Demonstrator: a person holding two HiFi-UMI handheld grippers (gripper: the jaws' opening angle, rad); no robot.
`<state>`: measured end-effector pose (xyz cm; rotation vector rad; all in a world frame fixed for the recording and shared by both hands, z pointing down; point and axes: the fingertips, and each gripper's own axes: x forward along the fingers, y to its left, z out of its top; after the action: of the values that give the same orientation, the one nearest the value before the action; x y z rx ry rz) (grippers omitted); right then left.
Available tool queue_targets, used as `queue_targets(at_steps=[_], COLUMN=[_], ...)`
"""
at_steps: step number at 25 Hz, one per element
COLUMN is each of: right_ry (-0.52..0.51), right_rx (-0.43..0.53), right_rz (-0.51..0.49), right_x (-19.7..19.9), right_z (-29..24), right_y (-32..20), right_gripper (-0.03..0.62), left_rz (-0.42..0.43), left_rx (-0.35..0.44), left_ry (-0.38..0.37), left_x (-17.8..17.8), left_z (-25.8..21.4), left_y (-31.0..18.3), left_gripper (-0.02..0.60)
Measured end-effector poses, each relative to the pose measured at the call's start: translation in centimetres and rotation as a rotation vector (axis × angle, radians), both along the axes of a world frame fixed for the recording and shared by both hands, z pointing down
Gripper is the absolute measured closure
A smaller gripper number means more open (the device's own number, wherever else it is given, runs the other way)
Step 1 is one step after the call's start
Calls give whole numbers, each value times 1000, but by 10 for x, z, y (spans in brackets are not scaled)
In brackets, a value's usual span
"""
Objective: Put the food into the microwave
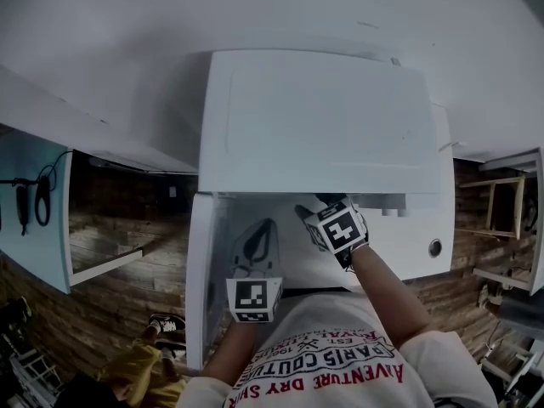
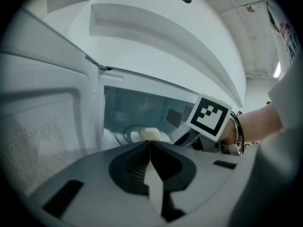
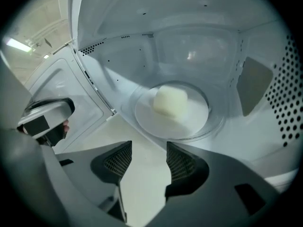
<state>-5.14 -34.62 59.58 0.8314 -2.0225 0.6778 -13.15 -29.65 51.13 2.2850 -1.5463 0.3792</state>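
One food lump [image 3: 170,100] on plate [image 3: 195,121] in microwave [image 3: 189,46]: looks soft, light; pinch its sides gently. Your right gripper [image 3: 144,161] open, empty; left gripper [image 2: 150,148] closed, empty.

— What sort of place is this?

— A kitchen corner, I'd say. A white microwave [image 1: 319,117] stands with its door [image 1: 204,270] swung open, and the glass plate [image 3: 189,122] inside carries a pale lump of food [image 3: 170,100].

— A home, then?

— Hard to tell. The floor [image 1: 110,304] is wooden planks. Beside the microwave is a white shelf unit [image 1: 85,134] with black cables [image 1: 41,198] hanging on its blue side. There is also a wooden rack [image 1: 495,204] and a shoe [image 1: 166,321]. But the ceiling carries a bare strip light [image 3: 16,44], more like a hall or studio.
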Motion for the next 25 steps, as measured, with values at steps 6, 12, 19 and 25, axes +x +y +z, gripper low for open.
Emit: queue_targets(at_steps=[6, 12, 19, 25], right_ry=[-27, -91, -182, -239], right_rx=[54, 153, 332, 545], right_rz=[80, 180, 233, 277], right_x=[6, 13, 13, 12], right_z=[-18, -50, -102, -157], right_y=[0, 12, 37, 58], right_gripper=[417, 570, 582, 582], left_rz=[11, 34, 107, 165], left_rx=[15, 61, 104, 202], left_ry=[-8, -31, -49, -49], left_x=[1, 9, 16, 23], left_z=[-7, -28, -55, -90], left_y=[0, -4, 5, 21], left_gripper=[575, 575, 575, 575])
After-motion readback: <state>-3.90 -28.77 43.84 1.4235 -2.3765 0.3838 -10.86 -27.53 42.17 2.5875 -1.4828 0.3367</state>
